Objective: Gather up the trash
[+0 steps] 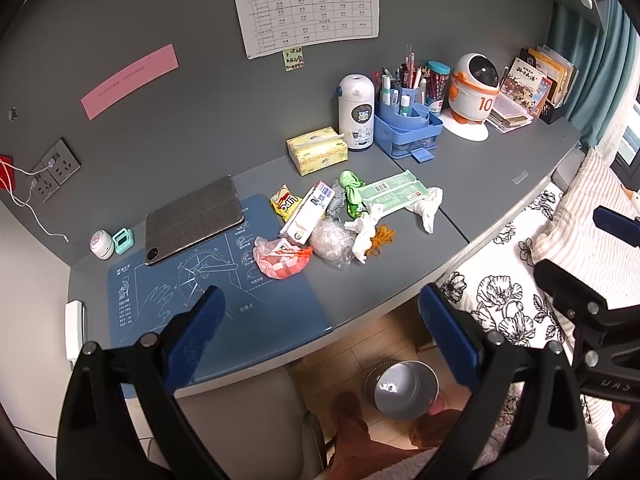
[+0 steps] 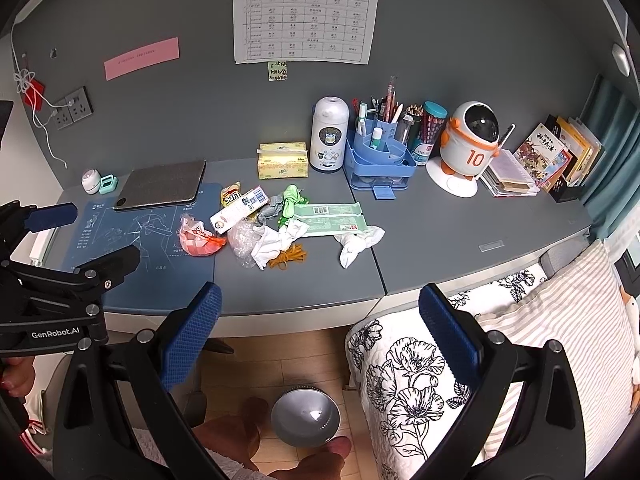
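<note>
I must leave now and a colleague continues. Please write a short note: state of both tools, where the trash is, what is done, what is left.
Left tool: open, empty, held above the desk's front edge.
Right tool: open, empty, also in front of the desk.
Trash pile: all on the desk, beside the blue mat.
Bin: on the floor below the desk.
Done: nothing visibly collected.
Left: every piece into the bin.

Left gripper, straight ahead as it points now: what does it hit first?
Probably the blue desk mat near the desk's front edge; the left gripper is open and empty. The pink bag lies just beyond. Depth is uncertain.
</note>
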Motion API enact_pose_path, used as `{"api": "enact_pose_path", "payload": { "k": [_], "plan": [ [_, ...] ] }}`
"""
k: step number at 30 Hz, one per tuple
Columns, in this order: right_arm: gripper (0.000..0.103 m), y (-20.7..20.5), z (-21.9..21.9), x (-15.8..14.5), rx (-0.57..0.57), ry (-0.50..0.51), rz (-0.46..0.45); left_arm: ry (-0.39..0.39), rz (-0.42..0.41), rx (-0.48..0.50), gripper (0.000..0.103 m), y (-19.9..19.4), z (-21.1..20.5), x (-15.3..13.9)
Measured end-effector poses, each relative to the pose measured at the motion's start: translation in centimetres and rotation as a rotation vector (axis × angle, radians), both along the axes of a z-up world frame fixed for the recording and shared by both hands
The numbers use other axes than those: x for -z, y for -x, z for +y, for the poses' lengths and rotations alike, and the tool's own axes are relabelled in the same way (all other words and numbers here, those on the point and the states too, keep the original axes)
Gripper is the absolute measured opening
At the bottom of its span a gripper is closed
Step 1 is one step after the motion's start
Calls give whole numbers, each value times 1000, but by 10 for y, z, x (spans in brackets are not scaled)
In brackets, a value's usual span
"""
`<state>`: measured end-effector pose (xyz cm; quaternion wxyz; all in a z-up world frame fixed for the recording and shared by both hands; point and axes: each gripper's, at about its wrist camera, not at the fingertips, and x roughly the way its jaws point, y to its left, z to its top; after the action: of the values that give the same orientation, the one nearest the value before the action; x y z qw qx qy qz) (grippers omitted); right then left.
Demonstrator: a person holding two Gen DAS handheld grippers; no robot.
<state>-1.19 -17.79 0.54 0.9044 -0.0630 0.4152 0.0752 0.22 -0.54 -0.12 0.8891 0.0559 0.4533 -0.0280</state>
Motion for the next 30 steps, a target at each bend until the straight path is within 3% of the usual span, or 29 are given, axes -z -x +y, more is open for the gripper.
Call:
{"api": "enact_pose_path", "payload": {
  "k": [30],
  "plan": [
    [93,-1,-1,7,-4,-18,8,8,19,-11,97,-2,9,7]
  ]
}}
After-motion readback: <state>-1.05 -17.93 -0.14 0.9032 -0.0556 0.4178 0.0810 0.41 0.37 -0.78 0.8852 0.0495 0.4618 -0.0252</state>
